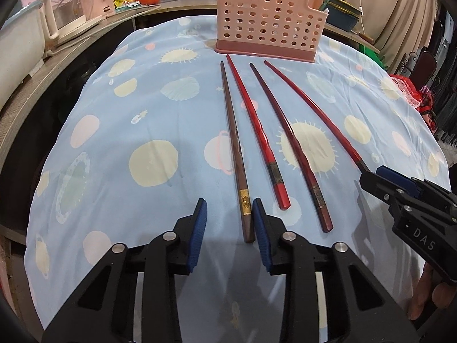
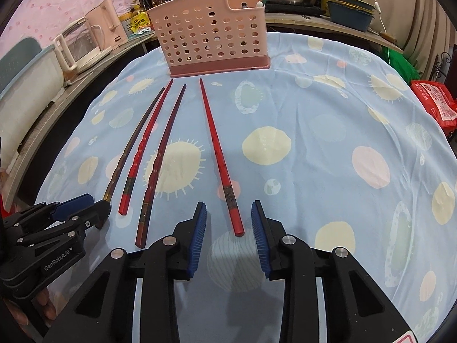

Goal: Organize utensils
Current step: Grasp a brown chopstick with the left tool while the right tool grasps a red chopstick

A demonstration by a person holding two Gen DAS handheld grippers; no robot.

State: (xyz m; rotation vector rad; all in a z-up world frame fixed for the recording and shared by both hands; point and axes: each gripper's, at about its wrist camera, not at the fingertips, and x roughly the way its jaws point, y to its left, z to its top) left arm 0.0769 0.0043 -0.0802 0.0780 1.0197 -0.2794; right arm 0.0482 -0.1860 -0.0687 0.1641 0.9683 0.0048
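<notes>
The holder's (image 2: 211, 37) contents are mostly hidden. Four chopsticks (image 1: 258, 131) are laid on the cloth (image 1: 114, 143) before it. An end is straddled by each gripper, left (image 1: 230, 220) and right (image 2: 228, 220), pads apart.

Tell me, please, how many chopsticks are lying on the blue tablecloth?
4, side by side before the pink basket: a brown chopstick leftmost, a short red chopstick, a dark red chopstick, and a long red chopstick rightmost. None seem hidden.

4 chopsticks (image 1: 258, 131) flat by pink holder (image 1: 268, 20)
</notes>
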